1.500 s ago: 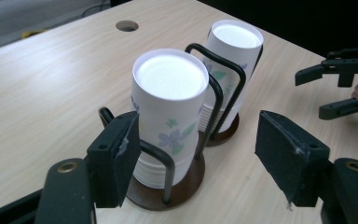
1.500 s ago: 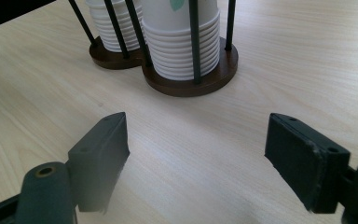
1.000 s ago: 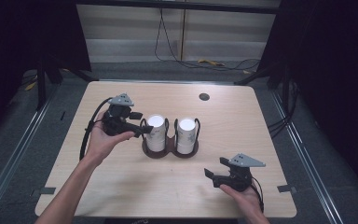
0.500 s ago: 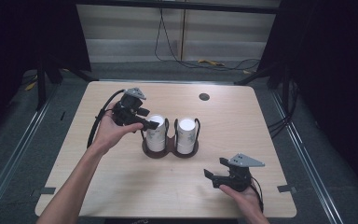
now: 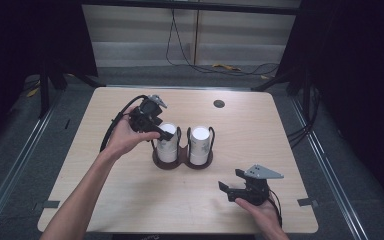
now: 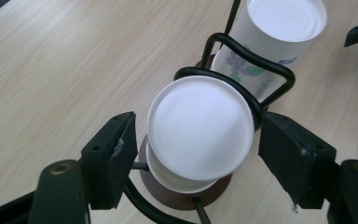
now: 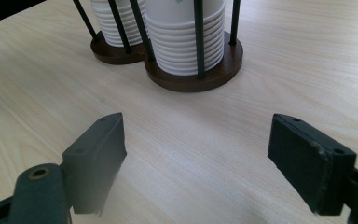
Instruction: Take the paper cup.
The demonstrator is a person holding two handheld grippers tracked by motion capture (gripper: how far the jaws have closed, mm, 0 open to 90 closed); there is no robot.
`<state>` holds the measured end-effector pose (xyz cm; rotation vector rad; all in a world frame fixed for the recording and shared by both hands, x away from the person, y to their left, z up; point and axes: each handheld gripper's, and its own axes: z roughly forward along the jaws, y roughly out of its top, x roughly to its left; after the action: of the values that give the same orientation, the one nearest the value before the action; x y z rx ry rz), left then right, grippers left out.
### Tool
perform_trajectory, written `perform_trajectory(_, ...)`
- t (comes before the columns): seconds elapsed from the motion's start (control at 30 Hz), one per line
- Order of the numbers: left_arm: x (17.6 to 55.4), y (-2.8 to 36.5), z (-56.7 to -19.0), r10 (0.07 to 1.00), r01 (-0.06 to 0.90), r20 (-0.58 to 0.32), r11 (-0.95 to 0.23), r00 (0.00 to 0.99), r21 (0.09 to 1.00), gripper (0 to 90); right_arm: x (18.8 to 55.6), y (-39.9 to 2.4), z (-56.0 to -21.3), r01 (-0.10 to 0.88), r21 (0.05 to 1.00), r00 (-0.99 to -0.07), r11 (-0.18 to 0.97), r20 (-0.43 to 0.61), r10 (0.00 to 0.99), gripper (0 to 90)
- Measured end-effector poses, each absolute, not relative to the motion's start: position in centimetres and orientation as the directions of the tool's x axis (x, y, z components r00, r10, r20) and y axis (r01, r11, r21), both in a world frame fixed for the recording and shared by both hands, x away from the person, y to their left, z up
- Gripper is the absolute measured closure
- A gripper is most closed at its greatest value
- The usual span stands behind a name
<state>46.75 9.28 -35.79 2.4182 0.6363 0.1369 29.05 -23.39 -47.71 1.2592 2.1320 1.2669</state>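
Observation:
Two stacks of upside-down white paper cups stand in a twin holder with black wire rails and round brown bases at mid-table. My left gripper points down over the left stack. In the left gripper view its jaws have just been opening and straddle the top cup with a small gap on each side; the gripper is open. The right stack stands beside it, its top cup printed with flowers. My right gripper rests low near the front right, open, its jaws slightly widened, facing the holder's base with nothing between them.
The light wooden table has a small dark round grommet at the back. Black cables trail from both grippers. Dark floor, metal rails and loose cables lie beyond the table's far edge.
My left hand has moved right and slightly back, from beside the holder's left side to over the left cup stack. The right hand has stayed in place.

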Motion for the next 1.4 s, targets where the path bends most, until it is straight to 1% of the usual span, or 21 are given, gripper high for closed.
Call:
perform_trajectory(0.13, 46.9, 9.0, -35.9, 0.487, 0.413, -0.047, -0.681, 0.872, 0.605, 30.6, 29.0, -23.4, -47.7, 0.512, 0.835, -0.54, 0.202, 0.13, 0.831, 18.9)
perform_trajectory(0.2, 47.1, 8.7, -36.2, 0.478, 0.408, -0.038, -0.704, 0.878, 0.582, 30.7, 29.1, -23.4, -47.7, 0.512, 0.835, -0.539, 0.202, 0.13, 0.832, 19.0)
perform_trajectory(0.37, 47.0, 8.2, -36.5, 0.46, 0.401, -0.043, -0.721, 0.887, 0.565, 30.4, 29.0, -23.4, -47.7, 0.511, 0.836, -0.539, 0.201, 0.129, 0.832, 18.9)
perform_trajectory(0.4, 47.1, 7.9, -36.7, 0.457, 0.405, -0.044, -0.737, 0.889, 0.542, 29.6, 29.0, -23.4, -47.7, 0.511, 0.836, -0.538, 0.201, 0.129, 0.833, 18.9)
perform_trajectory(0.7, 47.6, 7.7, -37.3, 0.474, 0.438, -0.059, -0.749, 0.878, 0.498, 29.1, 29.1, -23.4, -47.8, 0.516, 0.834, -0.538, 0.198, 0.134, 0.832, 19.0)
perform_trajectory(0.87, 47.7, 7.2, -37.7, 0.475, 0.437, -0.043, -0.766, 0.879, 0.471, 28.9, 29.1, -23.4, -47.8, 0.518, 0.832, -0.536, 0.2, 0.134, 0.833, 19.0)
perform_trajectory(0.97, 47.7, 7.1, -37.9, 0.472, 0.44, -0.053, -0.766, 0.88, 0.468, 29.7, 29.1, -23.4, -47.8, 0.519, 0.831, -0.536, 0.2, 0.133, 0.834, 18.9)
perform_trajectory(1.0, 47.7, 7.0, -37.9, 0.469, 0.435, -0.046, -0.771, 0.882, 0.464, 31.2, 29.1, -23.4, -47.8, 0.518, 0.832, -0.536, 0.2, 0.134, 0.834, 19.0)
perform_trajectory(1.1, 47.7, 7.0, -37.9, 0.485, 0.448, -0.048, -0.762, 0.873, 0.467, 31.7, 29.1, -23.4, -47.8, 0.518, 0.832, -0.536, 0.199, 0.134, 0.834, 19.0)
perform_trajectory(1.4, 47.8, 7.3, -37.7, 0.49, 0.454, -0.053, -0.754, 0.87, 0.475, 32.4, 29.1, -23.4, -47.8, 0.521, 0.831, -0.533, 0.196, 0.137, 0.835, 18.9)
